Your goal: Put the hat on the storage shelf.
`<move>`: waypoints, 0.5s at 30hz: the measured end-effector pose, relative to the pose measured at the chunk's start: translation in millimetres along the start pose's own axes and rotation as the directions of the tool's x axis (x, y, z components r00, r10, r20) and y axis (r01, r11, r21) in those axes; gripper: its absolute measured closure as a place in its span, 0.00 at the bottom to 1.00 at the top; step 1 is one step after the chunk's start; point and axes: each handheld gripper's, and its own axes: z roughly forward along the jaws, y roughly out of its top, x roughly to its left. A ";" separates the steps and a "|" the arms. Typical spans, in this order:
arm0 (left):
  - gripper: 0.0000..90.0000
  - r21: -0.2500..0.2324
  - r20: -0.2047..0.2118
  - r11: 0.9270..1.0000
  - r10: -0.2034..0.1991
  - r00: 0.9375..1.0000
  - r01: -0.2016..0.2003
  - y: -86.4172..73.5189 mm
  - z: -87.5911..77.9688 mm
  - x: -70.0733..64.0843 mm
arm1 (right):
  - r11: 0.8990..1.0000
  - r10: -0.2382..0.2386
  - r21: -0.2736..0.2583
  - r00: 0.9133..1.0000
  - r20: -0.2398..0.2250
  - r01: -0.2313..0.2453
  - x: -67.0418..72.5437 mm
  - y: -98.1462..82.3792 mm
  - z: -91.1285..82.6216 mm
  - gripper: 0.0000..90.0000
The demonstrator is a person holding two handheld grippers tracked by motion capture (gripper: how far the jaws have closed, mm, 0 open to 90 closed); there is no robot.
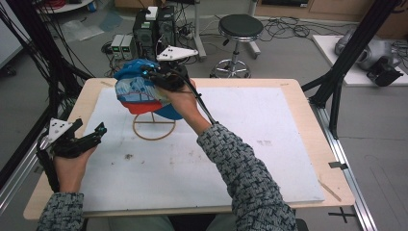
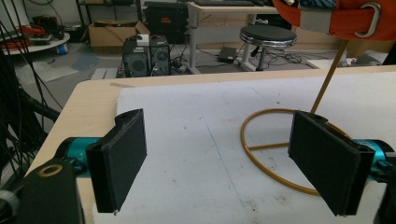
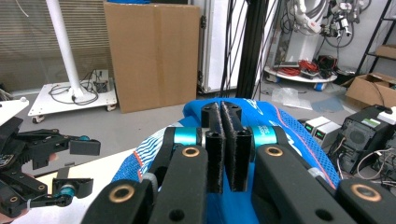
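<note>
Two grippers are in our hands at the table (image 1: 308,144). At the left edge of the high view, our left gripper (image 1: 91,134) rests low over the white mat (image 1: 250,144), its jaws spread wide with nothing between them; in its own view the black pads (image 2: 119,156) frame bare mat and part of the gold ring base (image 2: 261,140). Further right, near the table's far edge, sits the blue, white and orange cap (image 1: 134,91) on its gold wire stand (image 1: 154,126). Our right gripper (image 1: 150,73) sits on top of that cap, jaws pressed almost together; whether they pinch the blue fabric we cannot tell.
</note>
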 end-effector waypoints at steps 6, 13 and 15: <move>0.22 0.001 0.004 1.000 0.002 1.000 -0.002 0.1 0.1 -0.3 | 1.000 0.008 0.000 1.000 0.003 -0.008 0.2 -1.0 1.6 0.97; 0.22 0.001 0.005 1.000 0.002 1.000 -0.002 0.1 0.1 -0.3 | 1.000 0.010 -0.001 1.000 0.007 -0.010 0.2 -1.6 2.4 0.93; 0.22 0.001 0.005 1.000 0.003 1.000 -0.003 0.2 0.1 -0.4 | 1.000 0.011 -0.003 1.000 0.008 -0.011 0.2 -1.5 2.4 0.91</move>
